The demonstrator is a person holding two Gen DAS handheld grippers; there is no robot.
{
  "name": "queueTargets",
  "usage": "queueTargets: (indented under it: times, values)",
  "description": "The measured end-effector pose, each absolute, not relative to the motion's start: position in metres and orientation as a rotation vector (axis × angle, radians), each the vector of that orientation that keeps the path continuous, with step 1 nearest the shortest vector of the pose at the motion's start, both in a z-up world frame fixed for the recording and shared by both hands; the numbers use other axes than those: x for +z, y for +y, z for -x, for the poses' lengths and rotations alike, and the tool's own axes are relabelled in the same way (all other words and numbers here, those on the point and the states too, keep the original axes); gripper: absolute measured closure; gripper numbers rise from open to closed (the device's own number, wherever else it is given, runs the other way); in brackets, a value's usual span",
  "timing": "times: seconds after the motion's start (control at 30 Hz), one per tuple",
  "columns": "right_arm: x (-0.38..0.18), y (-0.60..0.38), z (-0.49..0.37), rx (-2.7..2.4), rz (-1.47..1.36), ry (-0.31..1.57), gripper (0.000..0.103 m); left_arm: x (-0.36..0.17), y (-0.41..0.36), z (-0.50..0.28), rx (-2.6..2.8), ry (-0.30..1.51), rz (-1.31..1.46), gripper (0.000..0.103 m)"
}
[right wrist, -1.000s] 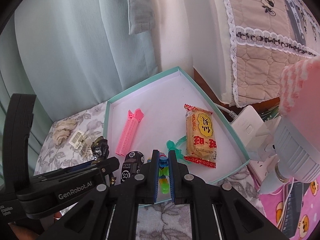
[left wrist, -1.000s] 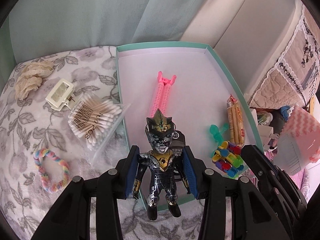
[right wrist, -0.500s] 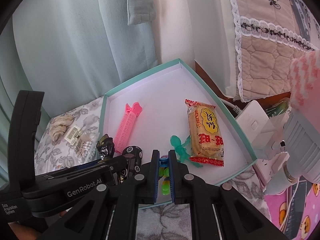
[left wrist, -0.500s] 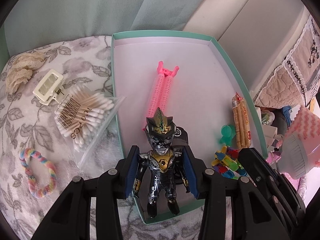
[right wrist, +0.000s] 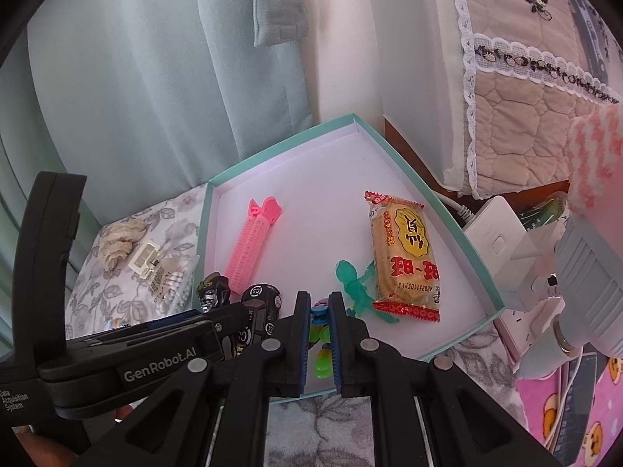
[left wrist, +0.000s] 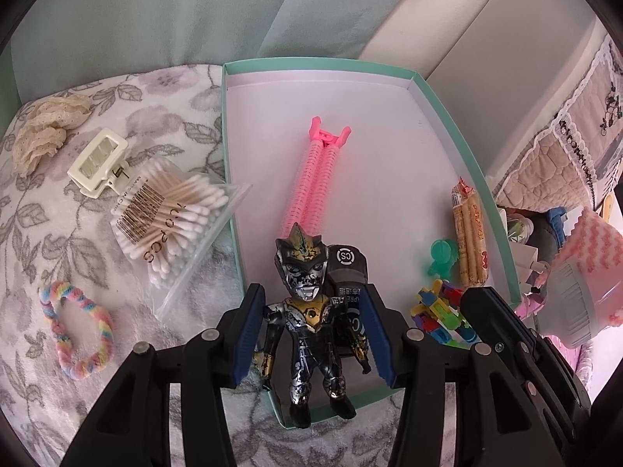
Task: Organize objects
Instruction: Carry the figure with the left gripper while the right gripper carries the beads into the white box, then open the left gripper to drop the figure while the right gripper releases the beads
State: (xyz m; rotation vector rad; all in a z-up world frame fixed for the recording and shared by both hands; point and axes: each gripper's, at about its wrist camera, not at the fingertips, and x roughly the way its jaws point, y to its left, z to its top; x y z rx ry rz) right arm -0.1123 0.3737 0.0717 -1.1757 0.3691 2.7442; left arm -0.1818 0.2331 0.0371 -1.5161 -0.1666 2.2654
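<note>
My left gripper (left wrist: 311, 327) grips a silver-black armored figure (left wrist: 309, 323) with gold trim, over the near left corner of the teal box (left wrist: 447, 109). My right gripper (right wrist: 320, 334) is clamped on a colorful block toy (right wrist: 320, 344) at the box's near edge. The far half of the box is mostly bare white floor, just a pink hair clip (left wrist: 319, 183) there.
</note>
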Motion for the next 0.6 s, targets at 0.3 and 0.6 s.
queueTargets:
  times: [0.3,0.6]
  values:
    - [0.078,0.376,0.109,2.734,1.164,0.375,0.08,0.053,0.218,0.173,2.291,-0.18,1.494,0.05]
    - [0.09,0.374,0.101,2.752,1.128,0.378,0.078,0.077,0.196,0.16,2.357,-0.207,1.449,0.05]
